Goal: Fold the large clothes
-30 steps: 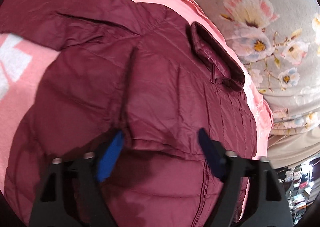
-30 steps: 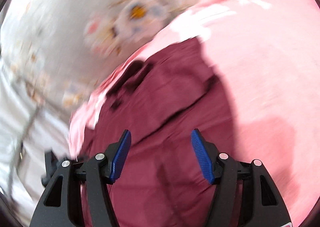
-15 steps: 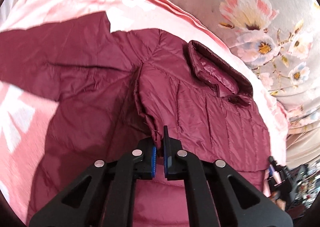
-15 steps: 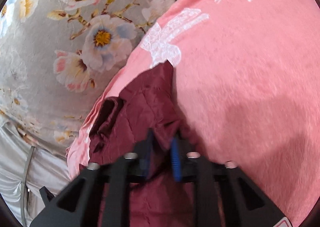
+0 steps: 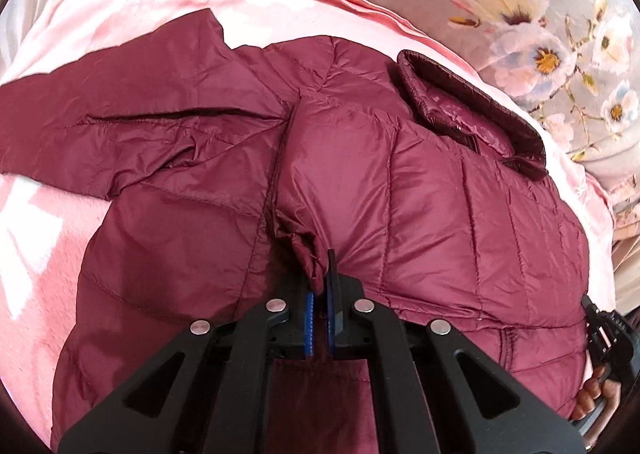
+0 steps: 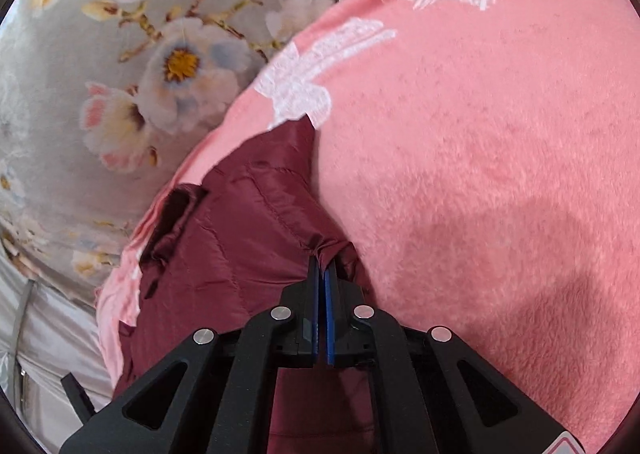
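L tool [image 5: 320,286] & R tool [image 6: 322,274] each pinching maroon jacket [image 5: 420,193] fabric on pink blanket [image 6: 480,153]

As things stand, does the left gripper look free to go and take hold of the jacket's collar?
Probably not yet. The left gripper is shut on a pinched fold of the maroon jacket. The collar lies uncovered ahead of it, so the path looks clear once it lets go.

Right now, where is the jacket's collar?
In the left wrist view the collar sits upper right on the maroon jacket, beside the pink blanket's edge, with the floral sheet just beyond.
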### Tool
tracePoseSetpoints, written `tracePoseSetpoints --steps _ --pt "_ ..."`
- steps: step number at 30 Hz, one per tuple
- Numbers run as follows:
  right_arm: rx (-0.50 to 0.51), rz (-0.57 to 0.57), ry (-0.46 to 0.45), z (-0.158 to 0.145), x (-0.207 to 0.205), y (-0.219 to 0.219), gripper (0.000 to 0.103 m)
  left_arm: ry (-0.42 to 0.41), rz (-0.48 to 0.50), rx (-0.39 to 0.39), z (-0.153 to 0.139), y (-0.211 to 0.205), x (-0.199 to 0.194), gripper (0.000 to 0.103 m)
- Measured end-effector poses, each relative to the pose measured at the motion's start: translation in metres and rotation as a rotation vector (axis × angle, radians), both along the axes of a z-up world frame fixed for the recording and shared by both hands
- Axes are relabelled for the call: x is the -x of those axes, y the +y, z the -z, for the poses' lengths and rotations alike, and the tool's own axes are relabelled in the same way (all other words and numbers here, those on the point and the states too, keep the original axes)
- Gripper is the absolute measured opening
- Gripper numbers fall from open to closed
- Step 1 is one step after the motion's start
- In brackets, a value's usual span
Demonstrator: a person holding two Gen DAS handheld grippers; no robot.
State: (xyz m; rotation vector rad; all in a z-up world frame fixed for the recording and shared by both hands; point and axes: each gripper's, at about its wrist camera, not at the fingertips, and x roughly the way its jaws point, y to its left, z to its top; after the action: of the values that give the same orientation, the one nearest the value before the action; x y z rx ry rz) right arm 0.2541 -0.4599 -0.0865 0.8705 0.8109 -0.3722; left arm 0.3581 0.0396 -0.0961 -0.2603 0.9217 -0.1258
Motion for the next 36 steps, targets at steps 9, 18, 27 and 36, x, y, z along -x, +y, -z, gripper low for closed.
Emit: tracePoseSetpoints --steps 9,18,27,36 --pt "0.201 0.069 0.059 -0.03 0.028 0.029 0.017 -0.05 0.004 -0.07 0.001 -0.011 0.006 0.004" --pt "0.443 -0.439 0.009 -0.072 -0.02 0.181 0.002 -0.062 -0.005 -0.049 0.003 -0.007 0.009 0.005" --pt "0.357 -0.502 0.142 -0.009 -0.046 0.199 0.0 -0.064 -0.004 -0.027 0.004 -0.005 0.01 0.005" --pt "0.371 -0.508 0.174 0.005 -0.05 0.207 0.0 -0.067 -0.004 0.026 0.004 0.002 0.01 0.006"
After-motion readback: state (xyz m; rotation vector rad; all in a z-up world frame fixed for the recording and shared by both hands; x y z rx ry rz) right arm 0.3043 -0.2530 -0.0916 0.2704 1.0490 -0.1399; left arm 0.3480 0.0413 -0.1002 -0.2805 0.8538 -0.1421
